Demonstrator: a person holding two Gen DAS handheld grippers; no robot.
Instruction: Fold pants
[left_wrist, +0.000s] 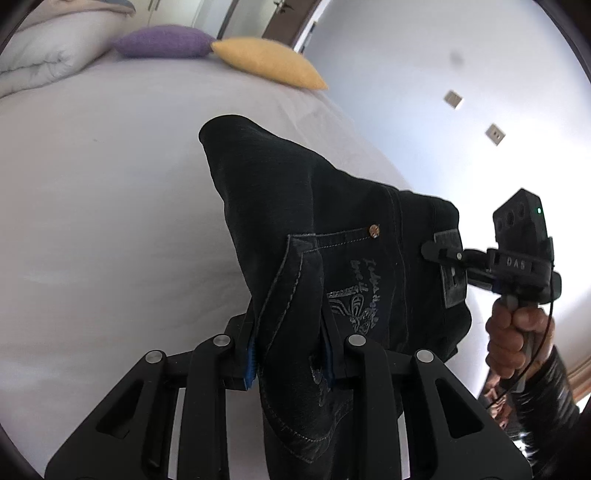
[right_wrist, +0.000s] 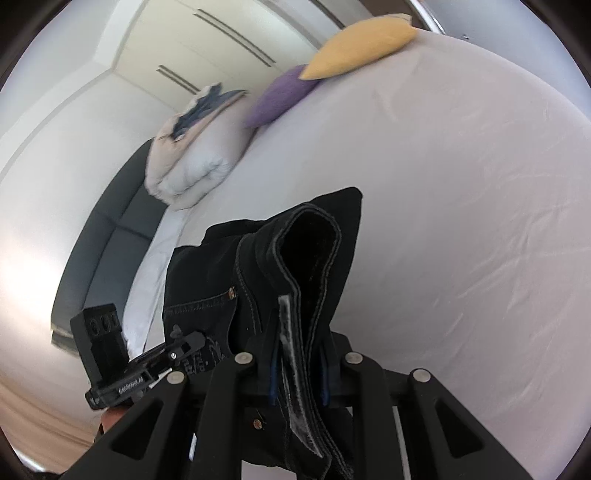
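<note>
The left hand-held gripper (left_wrist: 290, 356) is clamped on a bunched fold of the black denim pants with grey stitching and a printed back pocket (left_wrist: 332, 229), low in the middle of the left wrist frame. The right hand-held gripper (right_wrist: 297, 373) is pinched onto the thick waistband edge, bottom centre of its own frame, so both ends are grasped and the pants hang between the two, off the pale grey bed sheet (left_wrist: 110, 192).

Denim like this probably handles heavy and floppy but grippy, not slippery, and the seams and waistband look like the sturdiest spots to hold. Thin single layers would likely sag more.

Further out, a purple cushion (left_wrist: 162, 40) and a yellow cushion (left_wrist: 266, 61) sit touching at the top of the left view, with a folded white duvet (right_wrist: 188, 166) upper left in the right view. All are well apart from the pants, so the sheet below looks free for laying down.
</note>
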